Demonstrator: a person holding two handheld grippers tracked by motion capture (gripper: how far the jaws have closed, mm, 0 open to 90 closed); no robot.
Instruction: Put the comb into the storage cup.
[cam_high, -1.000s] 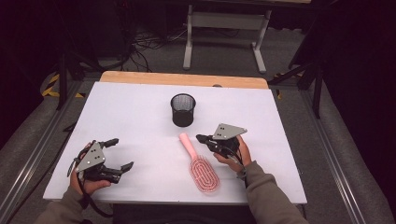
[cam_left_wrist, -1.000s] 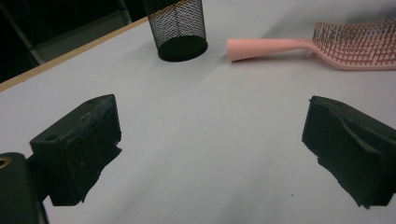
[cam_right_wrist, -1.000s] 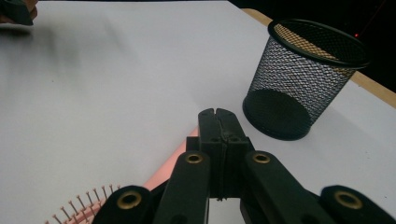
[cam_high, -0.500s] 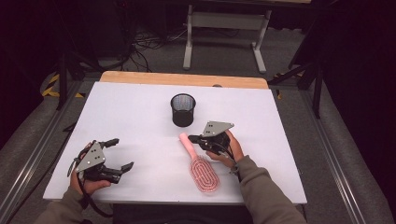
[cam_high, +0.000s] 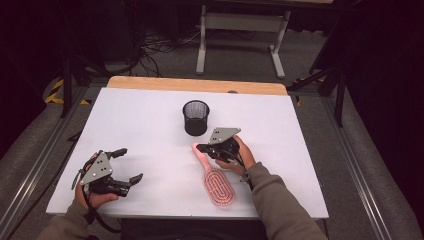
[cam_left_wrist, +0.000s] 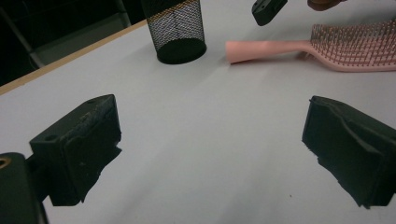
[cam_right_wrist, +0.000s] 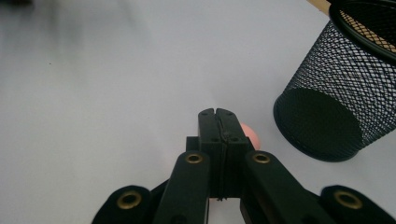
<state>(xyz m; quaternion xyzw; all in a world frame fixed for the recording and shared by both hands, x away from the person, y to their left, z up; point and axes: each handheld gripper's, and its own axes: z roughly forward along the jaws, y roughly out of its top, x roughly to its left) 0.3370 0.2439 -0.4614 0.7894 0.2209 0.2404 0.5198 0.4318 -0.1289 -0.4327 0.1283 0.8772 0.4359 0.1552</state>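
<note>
Two tools work over one white bench (cam_high: 150, 125), whose far edge shows a strip of bare wood and whose near edge is partly covered by the person's sleeves in the high view. Largest of the things on it is the black mesh cup (cam_high: 195, 117), standing upright toward the middle of the far edge; in the right gripper view its rim is cut off at the top corner. Just nearer lies the pink hairbrush (cam_high: 216, 182), flat on the bench, its handle pointing toward the cup and its oval, ribbed head toward the near edge, right of centre. In the left gripper view its bristles stand up in rows and the head is cut off by the frame. The right tool (cam_high: 201, 148) is clenched, jaws pressed together with nothing between them, and it sits over the handle's end, hiding most of it; from its own camera only a small pink tip peeps out beside the closed jaws, and whether they touch the handle I cannot tell. The left tool (cam_high: 127, 165) is released, jaws wide apart, near the near left corner, well apart from the brush.
</note>
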